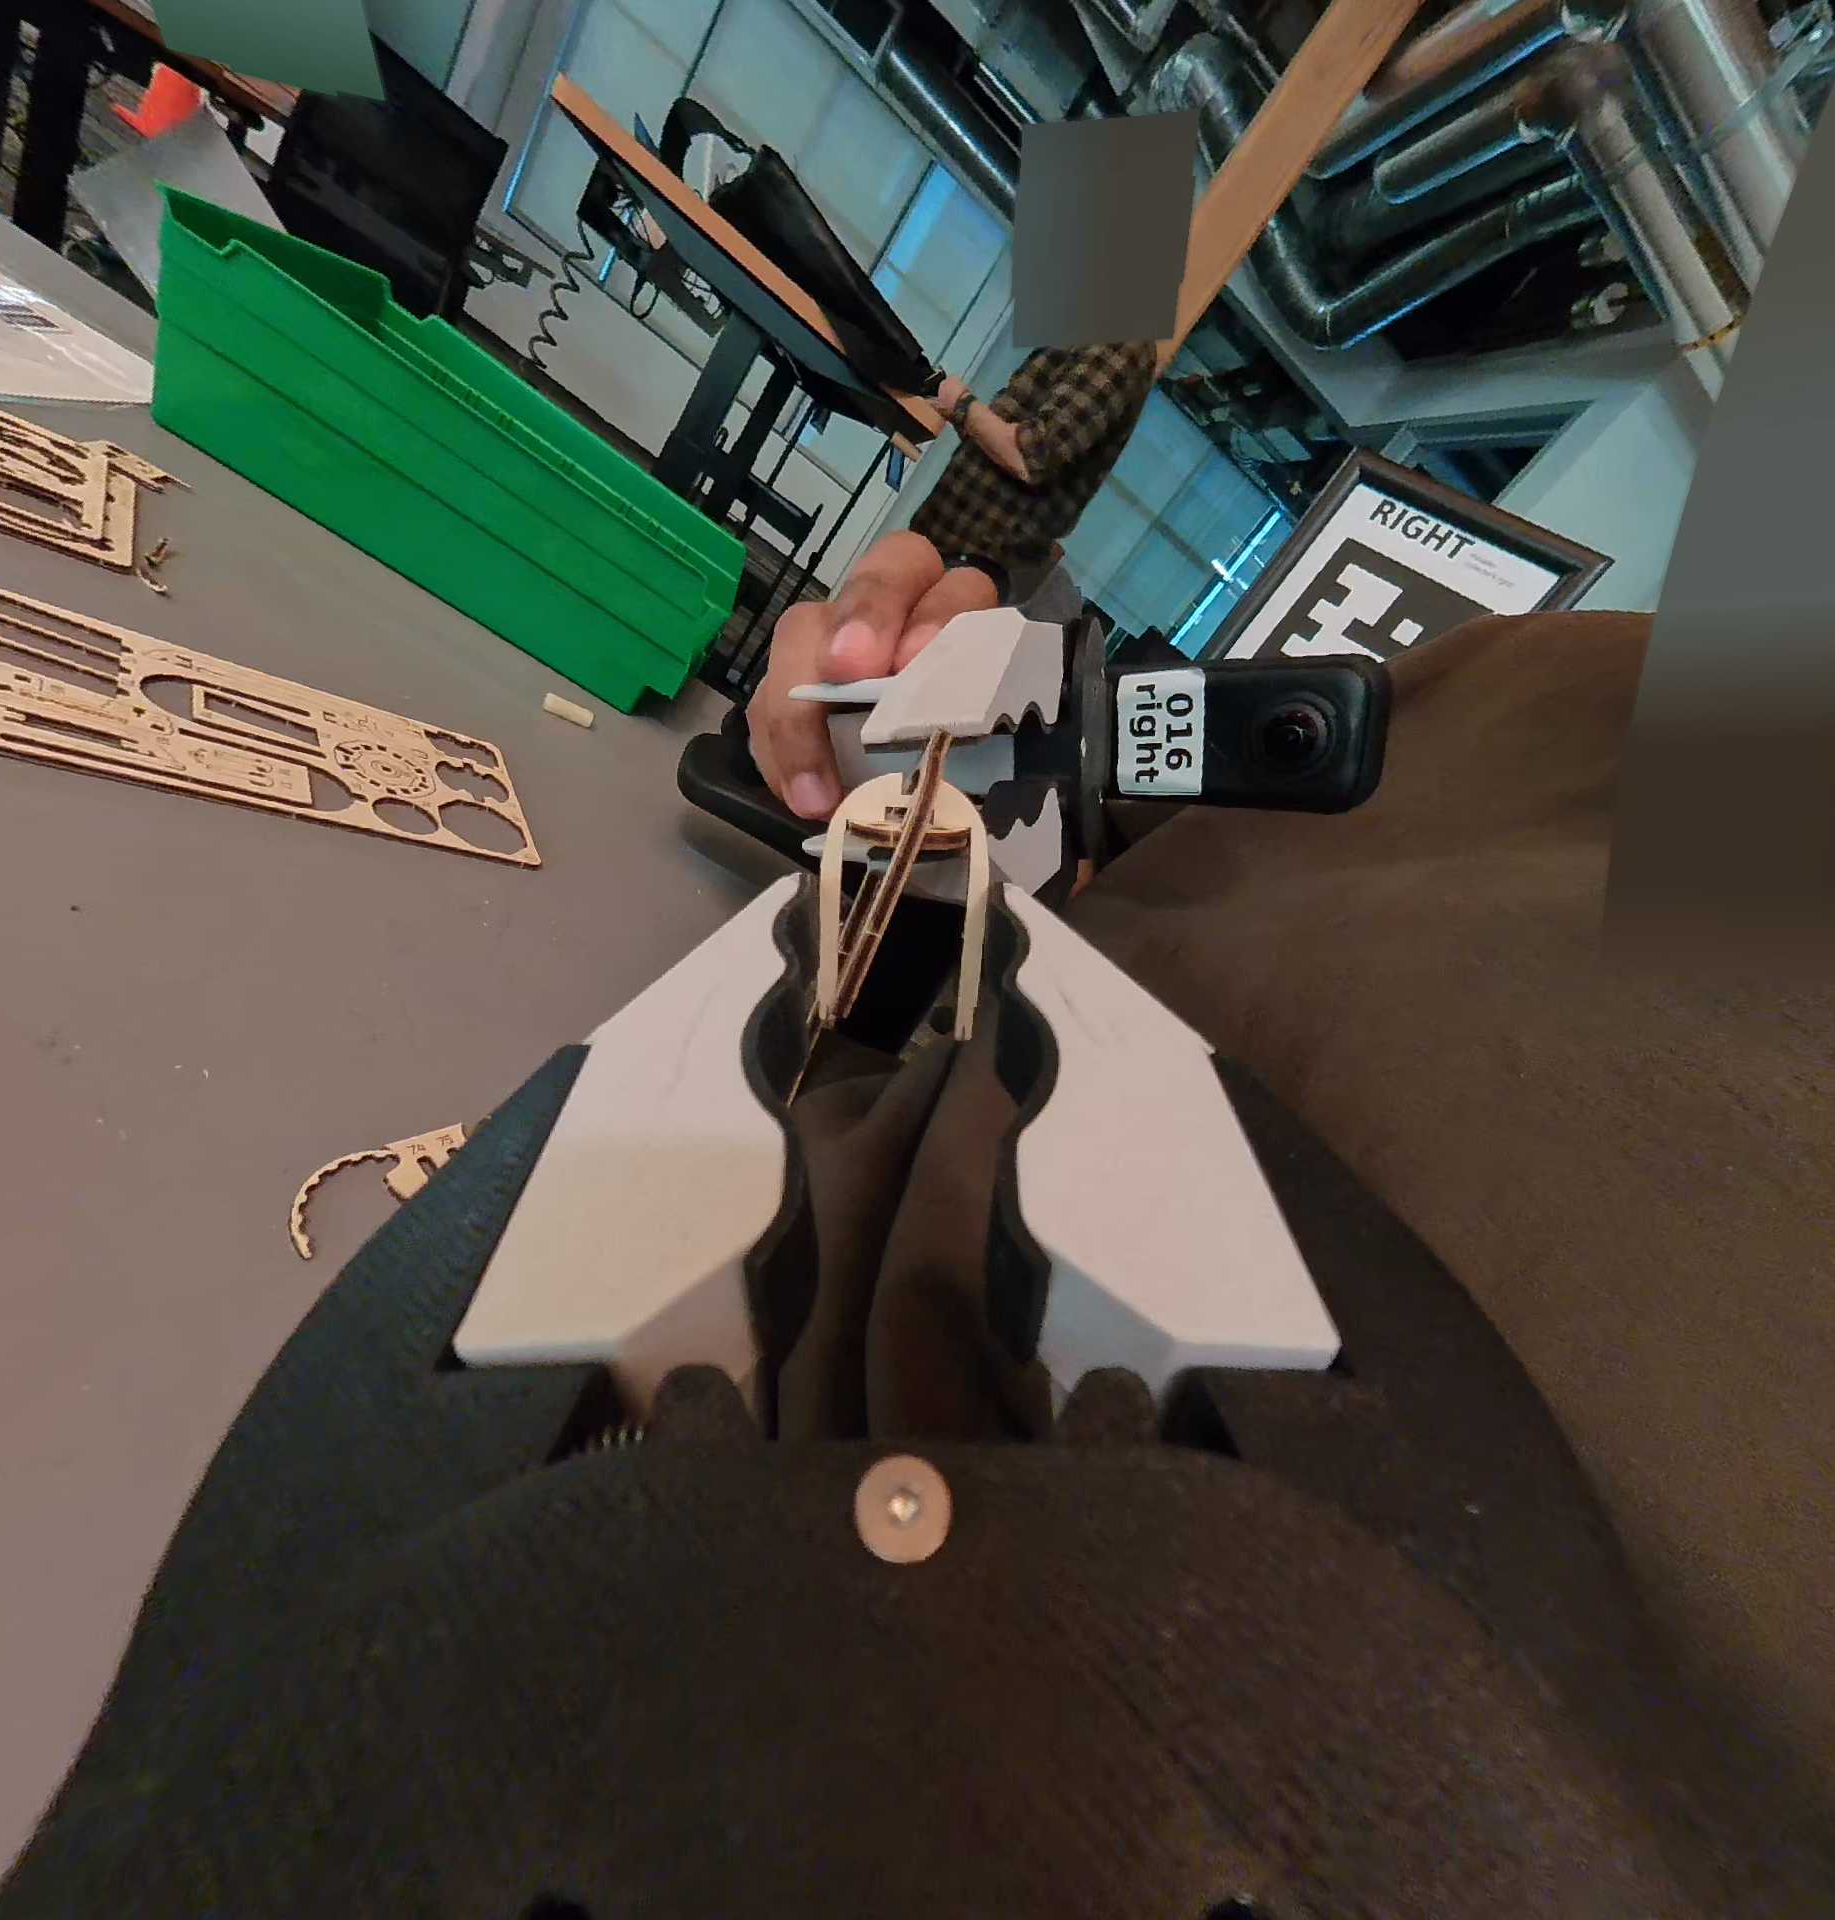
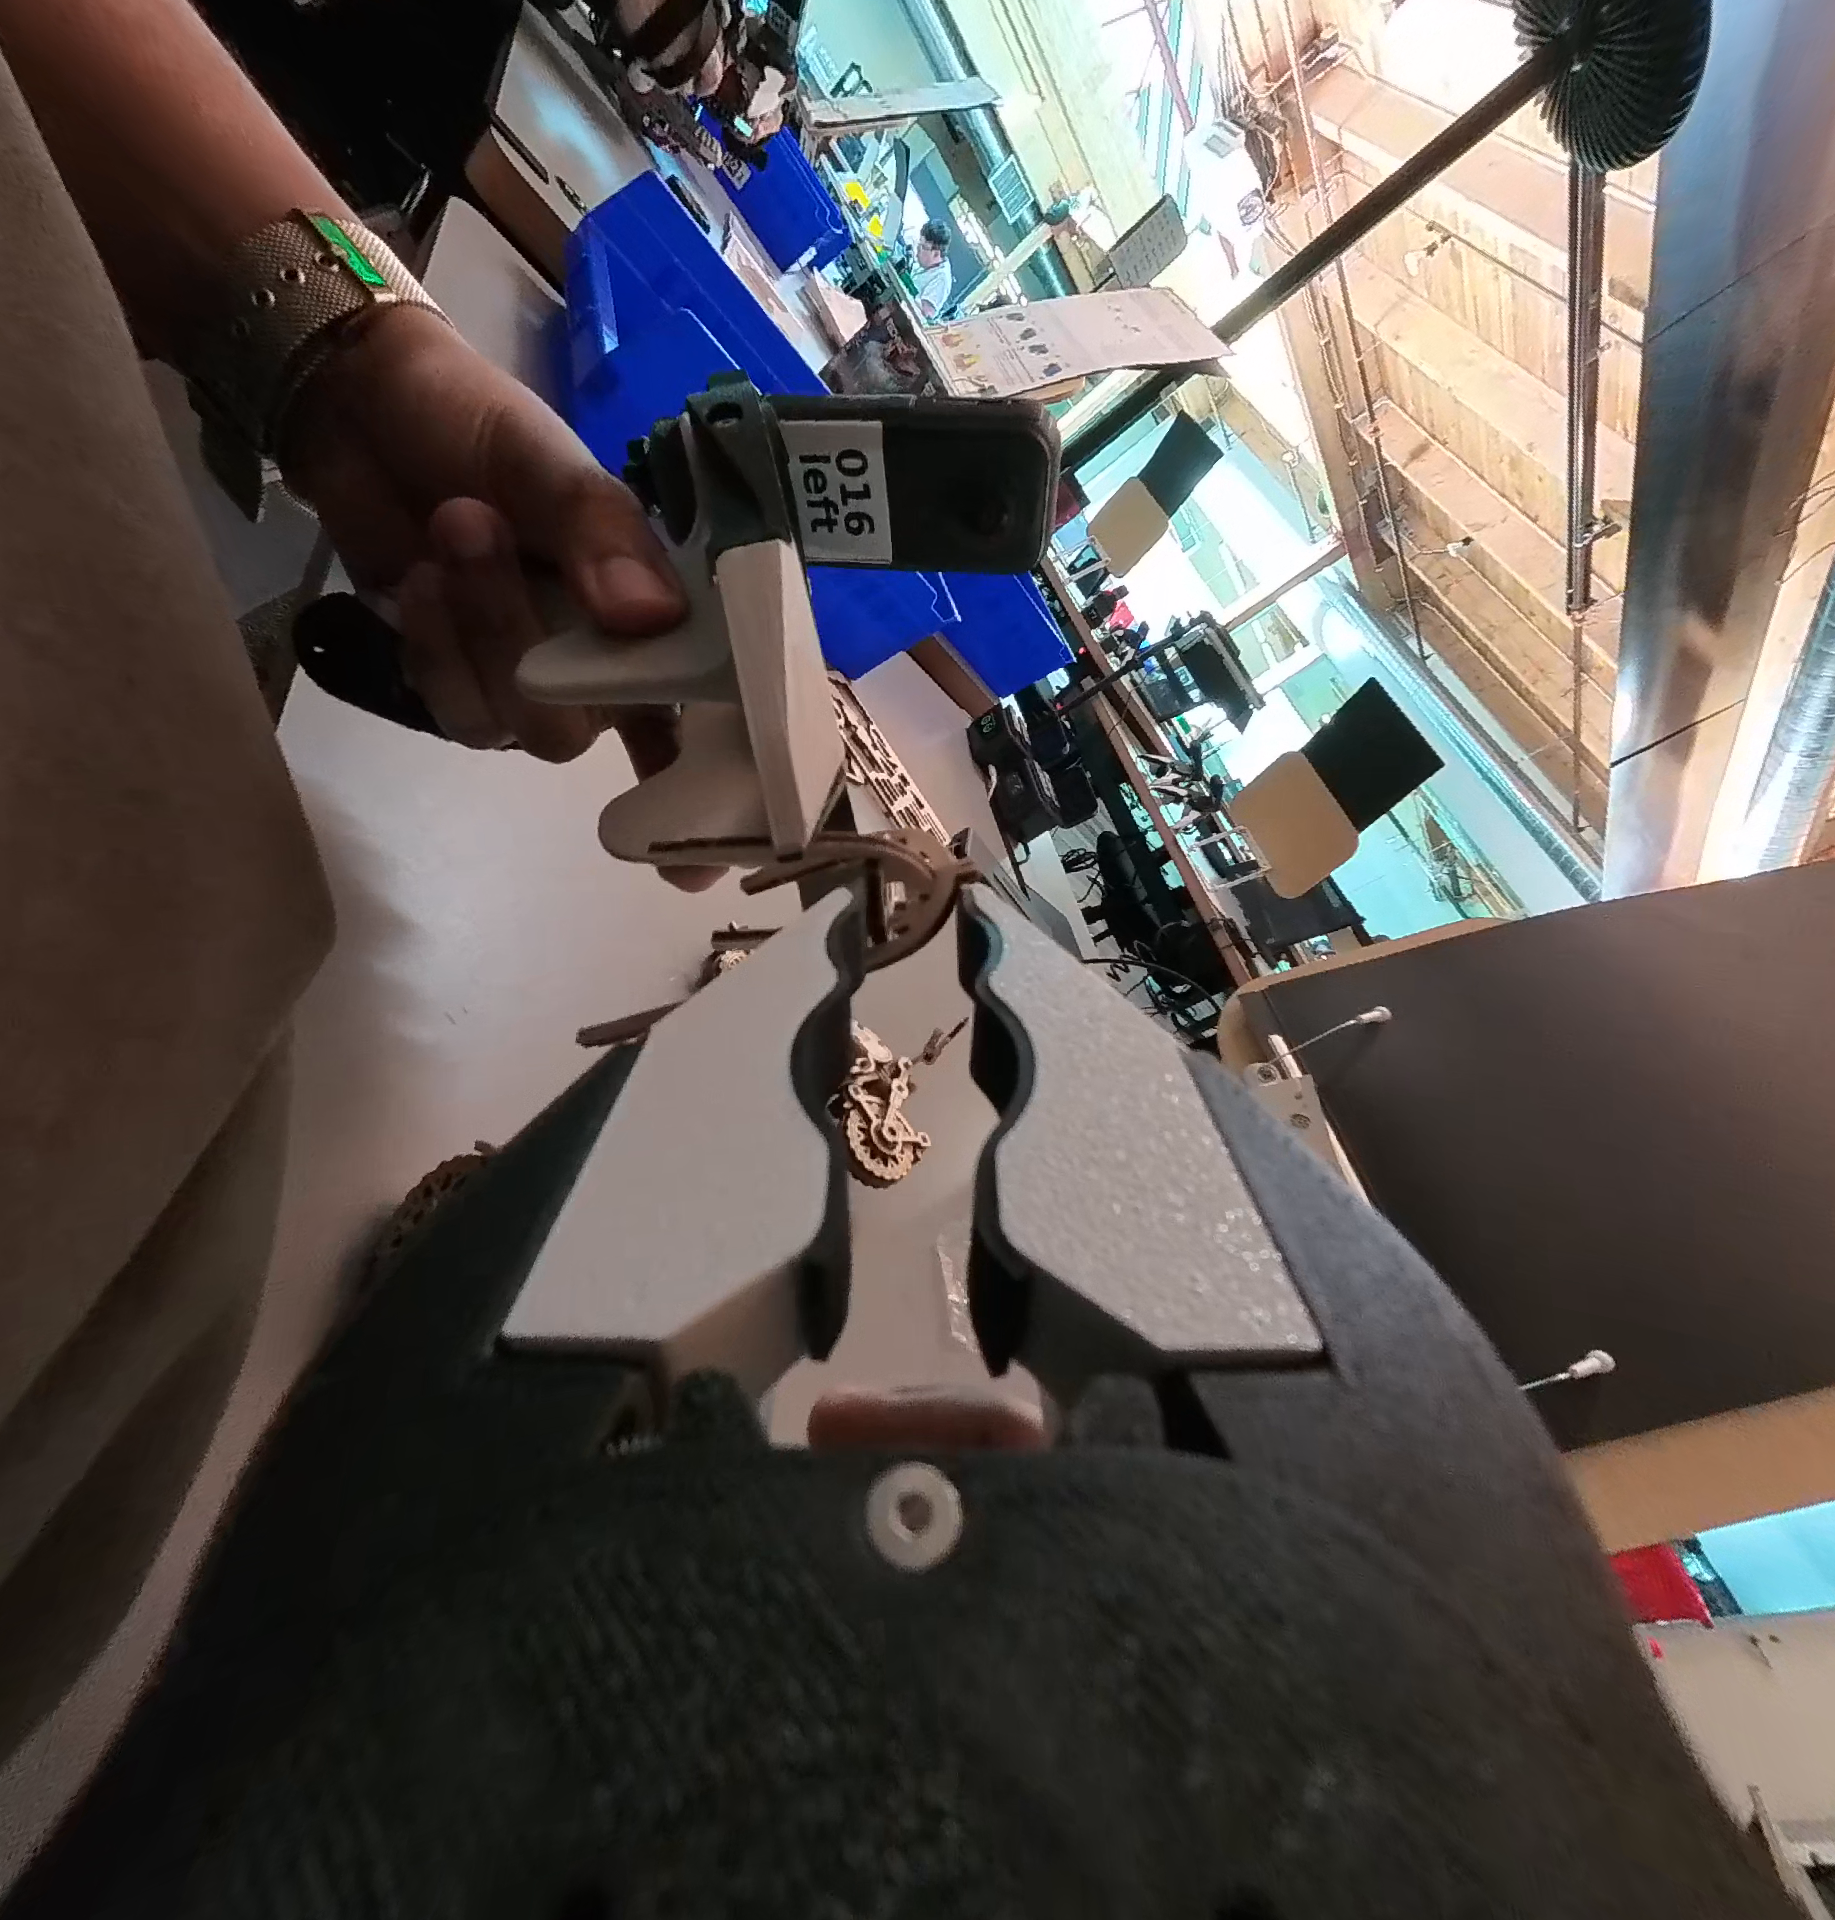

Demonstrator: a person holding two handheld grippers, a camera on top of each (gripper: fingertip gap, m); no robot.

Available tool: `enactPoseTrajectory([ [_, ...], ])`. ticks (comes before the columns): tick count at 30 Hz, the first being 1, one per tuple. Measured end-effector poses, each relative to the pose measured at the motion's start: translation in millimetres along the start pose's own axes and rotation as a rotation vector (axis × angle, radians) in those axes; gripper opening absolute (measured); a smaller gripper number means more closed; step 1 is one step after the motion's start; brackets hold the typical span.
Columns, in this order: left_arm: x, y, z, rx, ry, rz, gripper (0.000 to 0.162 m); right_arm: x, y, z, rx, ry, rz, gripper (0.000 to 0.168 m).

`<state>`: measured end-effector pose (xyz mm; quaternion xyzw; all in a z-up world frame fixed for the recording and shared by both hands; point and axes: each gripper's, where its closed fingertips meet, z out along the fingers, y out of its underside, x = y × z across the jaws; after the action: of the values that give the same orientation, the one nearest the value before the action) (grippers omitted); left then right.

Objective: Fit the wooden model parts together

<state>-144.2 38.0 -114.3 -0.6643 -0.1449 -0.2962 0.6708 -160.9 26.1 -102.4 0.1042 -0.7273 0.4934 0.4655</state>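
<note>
in the left wrist view, the left gripper (image 1: pixel 897 997) is closed down on a pale arch-shaped wooden piece (image 1: pixel 970 894), its two legs running back between the fingers and its curved top pointing to 12 o'clock. a dark-edged wooden strip (image 1: pixel 882 914) crosses the arch on a slant, and a small round wooden disc (image 1: pixel 908 828) sits under the arch's crown. just past it at 12 o'clock, the right gripper (image 1: pixel 928 764) pinches the upper end of that strip, its jaws nearly together, with the person's hand (image 1: pixel 840 675) wrapped around its handle.

in the right wrist view the same joint shows at the fingertips, where the curved piece (image 2: pixel 913 883) meets the left gripper's tip; how firmly each part is seated cannot be told. below it, seen through the gap between the fingers, a small wooden geared sub-assembly (image 2: pixel 882 1122) lies on the white counter (image 2: pixel 456 935).

farther out at 9 to 10 o'clock in the left view, spent laser-cut wooden sheets (image 1: pixel 217 727) lie flat on the counter, a loose toothed wooden piece (image 1: pixel 373 1174) at 8 o'clock, and a green plastic bin (image 1: pixel 425 457) stands beyond at 10 o'clock.

the step in hand looks like mating the strip into the arch. the next move likely calls for lining up tab and slot squarely, then pressing gently along the strip's length; thin plywood could snap if twisted.
</note>
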Motion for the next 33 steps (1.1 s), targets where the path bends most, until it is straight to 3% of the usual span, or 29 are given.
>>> enactPoseTrajectory([
  [13,-4,-6,-7,0.016,-0.042,0.034,0.039,7,3,-3,0.001,-0.016,0.118,0.013],
  [18,-8,-20,-21,0.056,-0.202,0.275,0.038,0,11,-2,-0.028,-0.070,0.166,0.013],
  [24,-21,-1,-15,-0.142,-0.458,0.651,0.037,-17,21,-2,-0.075,-0.216,0.327,0.014],
  [33,-22,19,0,-0.225,-0.427,0.704,0.020,-30,24,-7,-0.091,-0.354,0.474,0.014],
])
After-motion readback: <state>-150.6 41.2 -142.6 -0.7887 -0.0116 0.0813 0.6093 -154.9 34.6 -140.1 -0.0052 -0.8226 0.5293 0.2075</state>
